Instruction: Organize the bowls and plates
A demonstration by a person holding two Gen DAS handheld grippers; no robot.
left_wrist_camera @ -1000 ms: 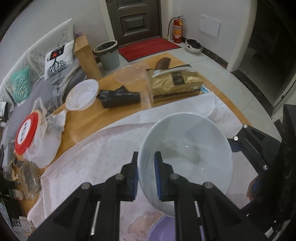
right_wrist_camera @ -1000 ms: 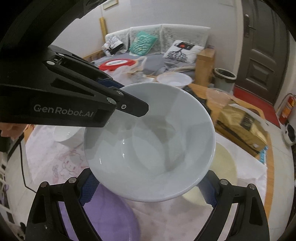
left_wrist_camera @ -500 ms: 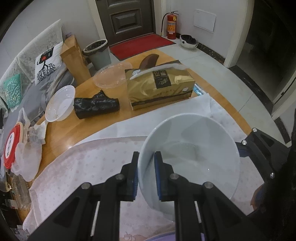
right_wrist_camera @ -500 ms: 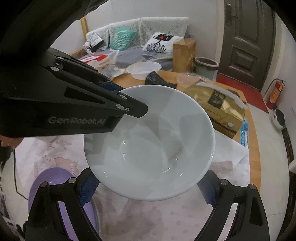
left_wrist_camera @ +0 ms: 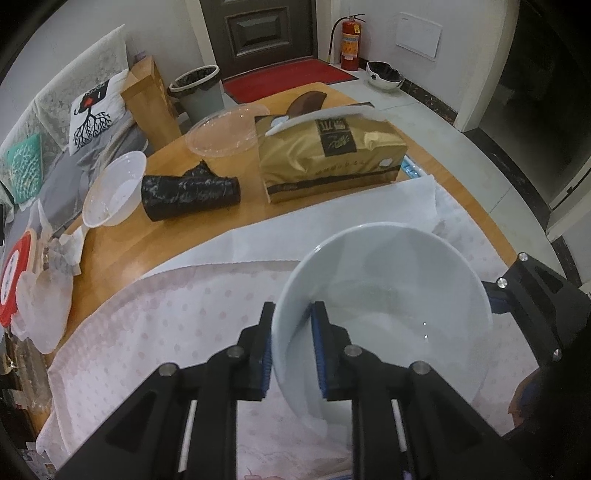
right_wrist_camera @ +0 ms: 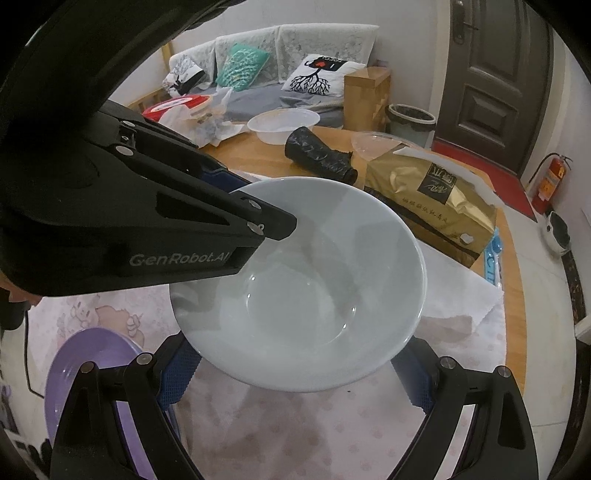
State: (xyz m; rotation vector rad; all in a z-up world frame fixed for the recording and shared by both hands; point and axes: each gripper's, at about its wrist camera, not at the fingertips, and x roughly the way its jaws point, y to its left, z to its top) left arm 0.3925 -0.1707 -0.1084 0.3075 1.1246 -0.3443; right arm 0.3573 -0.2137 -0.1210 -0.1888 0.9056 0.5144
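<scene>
The left gripper [left_wrist_camera: 291,350], clamped on one rim of the glossy white ceramic bowl [left_wrist_camera: 384,314], could let it slip and tilt, while the right gripper [right_wrist_camera: 295,373] waits with fingers spread beneath.

Left wrist view: mounted behind the left tongs [left_wrist_camera: 291,347], looking forward and steeply down along the fingers, toward the dark panelled door [left_wrist_camera: 258,33] and red fire extinguisher [left_wrist_camera: 349,42]; very near the pale glazed ceramic bowl [left_wrist_camera: 388,295], which fills the lower centre. Right wrist view: behind the right tongs [right_wrist_camera: 295,373], facing across the wooden surface [right_wrist_camera: 258,155] toward the grey sofa [right_wrist_camera: 258,99], with the same bowl [right_wrist_camera: 306,295] at close range. Shared ground: bowl, gold foil tissue pack [left_wrist_camera: 328,155] [right_wrist_camera: 432,199], black crumpled bag roll [left_wrist_camera: 190,195] [right_wrist_camera: 317,155], clear plastic bowl [left_wrist_camera: 114,188] [right_wrist_camera: 282,123], door [right_wrist_camera: 495,81]. Each view catches the opposite tongs.
</scene>
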